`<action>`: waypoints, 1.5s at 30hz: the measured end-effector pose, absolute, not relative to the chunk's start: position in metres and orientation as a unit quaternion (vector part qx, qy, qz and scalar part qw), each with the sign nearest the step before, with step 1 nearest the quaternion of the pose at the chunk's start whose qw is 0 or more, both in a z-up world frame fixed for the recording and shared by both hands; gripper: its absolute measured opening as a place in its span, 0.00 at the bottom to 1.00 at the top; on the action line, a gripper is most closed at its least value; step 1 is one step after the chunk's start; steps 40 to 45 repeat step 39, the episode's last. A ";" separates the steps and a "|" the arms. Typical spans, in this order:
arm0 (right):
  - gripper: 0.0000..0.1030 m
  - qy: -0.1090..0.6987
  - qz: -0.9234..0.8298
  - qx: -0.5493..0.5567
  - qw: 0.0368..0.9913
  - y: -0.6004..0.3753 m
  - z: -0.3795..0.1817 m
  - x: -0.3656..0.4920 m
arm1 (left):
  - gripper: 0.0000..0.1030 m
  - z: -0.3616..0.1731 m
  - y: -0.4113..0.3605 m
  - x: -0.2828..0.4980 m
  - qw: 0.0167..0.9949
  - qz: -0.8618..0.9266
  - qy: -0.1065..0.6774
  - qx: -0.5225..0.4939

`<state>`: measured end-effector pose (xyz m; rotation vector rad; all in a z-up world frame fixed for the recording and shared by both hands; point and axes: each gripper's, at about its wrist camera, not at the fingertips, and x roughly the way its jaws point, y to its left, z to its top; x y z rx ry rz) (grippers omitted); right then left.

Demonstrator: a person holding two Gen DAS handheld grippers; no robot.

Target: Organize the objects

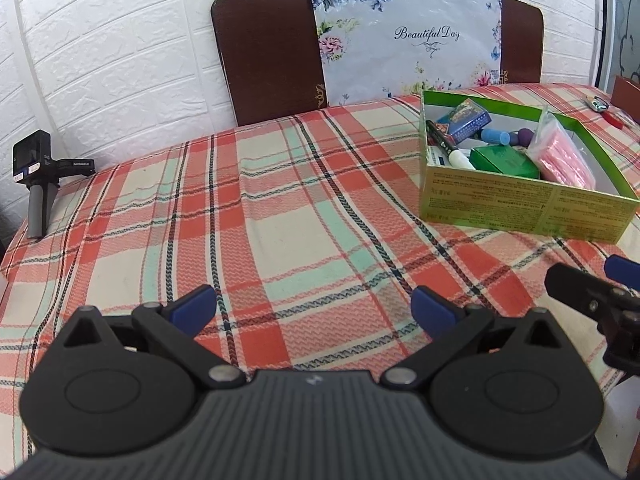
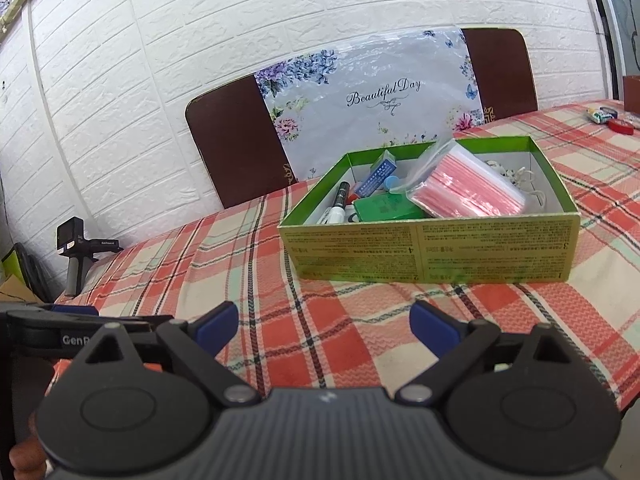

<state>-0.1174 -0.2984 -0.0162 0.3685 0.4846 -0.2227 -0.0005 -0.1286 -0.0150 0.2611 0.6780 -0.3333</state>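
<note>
A green open cardboard box stands on the plaid tablecloth. Inside it lie a bag of pink items, a green packet, a blue card box, a marker and other small things. My left gripper is open and empty, low over the cloth, left of the box. My right gripper is open and empty, in front of the box; it also shows at the right edge of the left wrist view.
A floral board leans on the white brick wall behind the table. A small camera on a stand sits at the table's left edge. Small items lie at the far right, by a brown box.
</note>
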 end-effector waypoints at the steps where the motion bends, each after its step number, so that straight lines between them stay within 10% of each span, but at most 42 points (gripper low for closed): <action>1: 0.94 0.235 -0.110 0.176 0.949 -0.297 -0.015 -0.118 | 1.00 -0.015 -0.129 0.000 0.921 -0.162 0.331 0.128; 45: 0.96 0.238 -0.111 0.158 0.952 -0.297 -0.022 -0.115 | 1.00 -0.020 -0.135 -0.001 0.907 -0.190 0.357 0.119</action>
